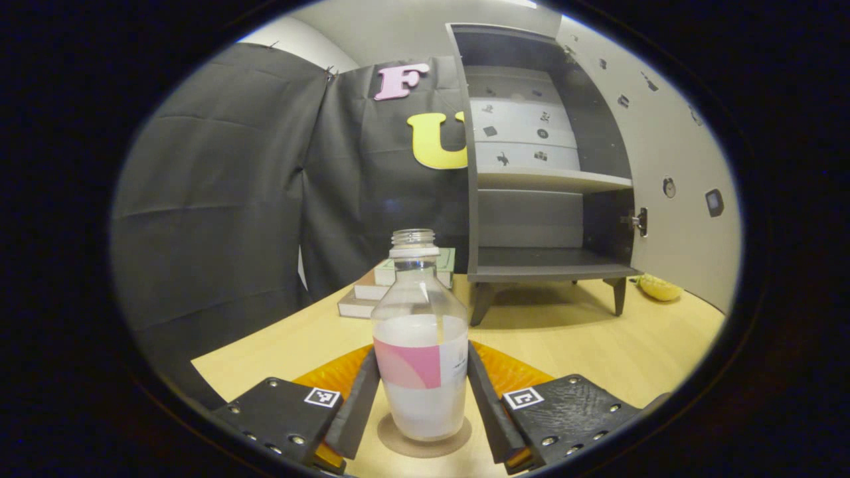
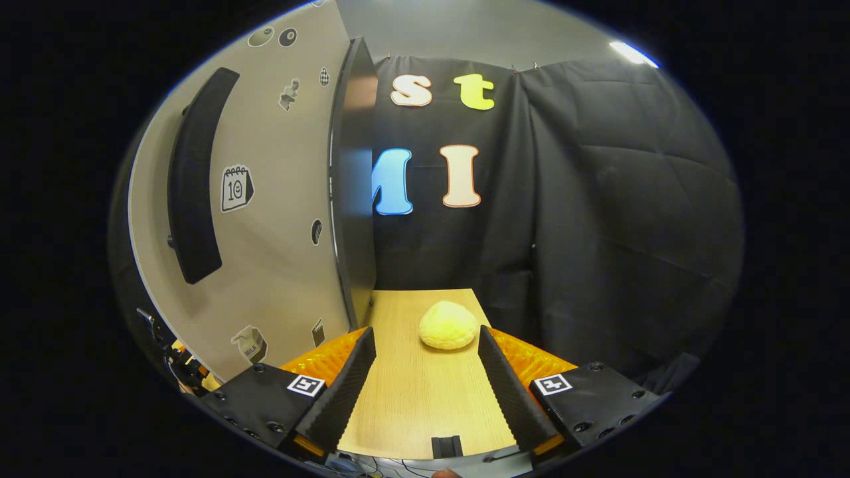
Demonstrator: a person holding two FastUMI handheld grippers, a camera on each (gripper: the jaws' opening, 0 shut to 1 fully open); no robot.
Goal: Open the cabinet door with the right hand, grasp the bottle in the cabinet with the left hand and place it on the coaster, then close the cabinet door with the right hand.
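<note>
Working notes, one view after another:

Left gripper view: we see the clear plastic bottle with a pink-and-white label (image 1: 421, 358) standing upright on the round brown coaster (image 1: 425, 439), on the pale wooden table (image 1: 597, 345).
Left gripper (image 1: 423, 398): fingers flank the bottle closely; we cannot tell whether they press it or have let go.
Dark grey cabinet (image 1: 551, 269): shelves bare, door swung wide.
Right gripper view: we see the grey stickered cabinet door (image 2: 279, 219) just left of the right gripper (image 2: 425, 378).
Right gripper: spread wide, holding nothing; a yellow lumpy thing (image 2: 448, 325) lies ahead.
Progress: we judge opening and placing done; release and closing remain.
</note>
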